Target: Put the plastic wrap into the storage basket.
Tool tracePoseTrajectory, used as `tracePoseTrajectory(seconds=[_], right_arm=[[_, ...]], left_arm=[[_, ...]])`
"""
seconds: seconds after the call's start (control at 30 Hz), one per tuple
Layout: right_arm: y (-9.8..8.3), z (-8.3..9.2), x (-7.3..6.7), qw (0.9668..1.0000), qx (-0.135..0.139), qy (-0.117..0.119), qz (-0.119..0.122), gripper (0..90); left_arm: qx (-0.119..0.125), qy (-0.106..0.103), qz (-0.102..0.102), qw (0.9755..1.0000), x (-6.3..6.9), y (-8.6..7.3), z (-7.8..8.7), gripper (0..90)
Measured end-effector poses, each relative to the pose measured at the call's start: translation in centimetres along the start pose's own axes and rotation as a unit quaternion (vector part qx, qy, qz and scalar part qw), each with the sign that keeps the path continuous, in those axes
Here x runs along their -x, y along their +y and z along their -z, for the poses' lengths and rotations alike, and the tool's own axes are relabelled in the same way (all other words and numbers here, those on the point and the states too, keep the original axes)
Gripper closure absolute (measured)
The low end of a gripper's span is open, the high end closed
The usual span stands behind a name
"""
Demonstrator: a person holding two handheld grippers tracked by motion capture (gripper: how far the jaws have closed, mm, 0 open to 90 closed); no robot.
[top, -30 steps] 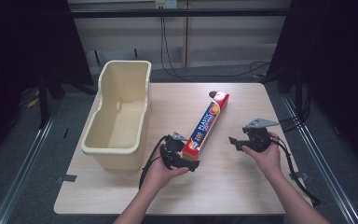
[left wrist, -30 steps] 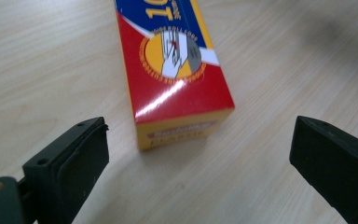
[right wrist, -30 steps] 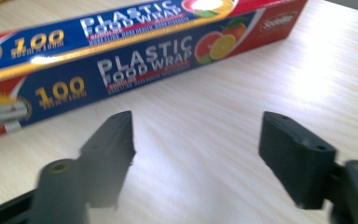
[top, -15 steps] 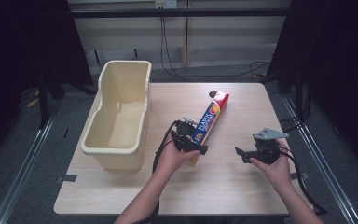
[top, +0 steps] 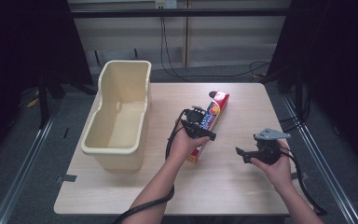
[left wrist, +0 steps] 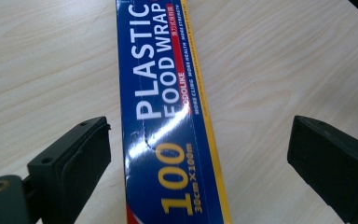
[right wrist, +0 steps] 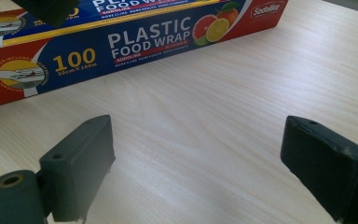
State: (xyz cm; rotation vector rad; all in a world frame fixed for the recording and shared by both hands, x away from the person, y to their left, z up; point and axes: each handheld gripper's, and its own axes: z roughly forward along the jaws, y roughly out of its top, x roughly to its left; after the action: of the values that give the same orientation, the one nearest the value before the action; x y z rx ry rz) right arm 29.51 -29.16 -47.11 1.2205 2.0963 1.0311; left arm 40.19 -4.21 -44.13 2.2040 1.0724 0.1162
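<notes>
A long blue and red box of plastic food wrap (top: pixel 209 122) lay flat near the middle of the worktop (top: pixel 242 196), one end towards the far edge. The left gripper (left wrist: pixel 200 154) hung over its near half, jaws wide apart on either side, not touching. The right gripper (right wrist: pixel 198 163) stood open over bare wood towards the right edge; a cream tub (top: pixel 116 149) sat along the left edge

Bare table (top: pixel 242 186) right of wrap box (top: pixel 208 122); tub (top: pixel 116 112) blocks left.
</notes>
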Motion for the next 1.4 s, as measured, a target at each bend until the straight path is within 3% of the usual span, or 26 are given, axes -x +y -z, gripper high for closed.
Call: tracePoseTrajectory(seconds=[0.23,0.37,0.4,0.57,0.7,1.1,1.23,1.3,1.4], right_arm=[[0.0,0.1,0.1,1.0,0.003,0.001,-0.001,9.5],[0.0,0.1,0.1,1.0,0.0,0.003,-0.004,9.5],[0.0,0.2,0.2,1.0,0.001,0.003,-0.002,9.5],[0.1,0.4,0.5,0.9999,0.006,0.003,-0.008,9.5],[0.0,0.5,0.8,0.9999,0.007,0.002,-0.014,9.9],[0.1,0.7,1.3,0.9998,0.011,0.003,-0.017,9.9],[0.1,0.6,1.4,0.9998,0.012,0.003,-0.017,9.9],[0.1,0.6,1.4,0.9998,0.013,0.004,-0.017,9.9],[0.2,0.6,1.4,0.9998,0.014,0.004,-0.016,9.9]], left_arm=[[-0.003,0.006,0.015,0.9999,-0.4,1.5,-1.3,8.2],[-0.023,0.008,0.013,0.9996,-0.6,2.0,-1.8,8.9],[-0.018,0.012,0.021,0.9995,-0.6,2.2,-2.2,9.9],[-0.033,0.013,0.02,0.9992,-1.0,2.7,-2.5,12.5],[-0.033,0.012,0.034,0.9988,-1.3,3.0,-3.2,16.9],[-0.063,0.025,0.023,0.9974,-1.2,4.3,-4.8,23.8],[-0.07,0.03,0.03,0.9967,-1.4,4.4,-5.3,28.0],[-0.073,0.032,0.046,0.9958,-1.4,4.4,-5.7,28.5],[-0.08,0.032,0.046,0.9952,-1.7,4.4,-6.0,29.4]])
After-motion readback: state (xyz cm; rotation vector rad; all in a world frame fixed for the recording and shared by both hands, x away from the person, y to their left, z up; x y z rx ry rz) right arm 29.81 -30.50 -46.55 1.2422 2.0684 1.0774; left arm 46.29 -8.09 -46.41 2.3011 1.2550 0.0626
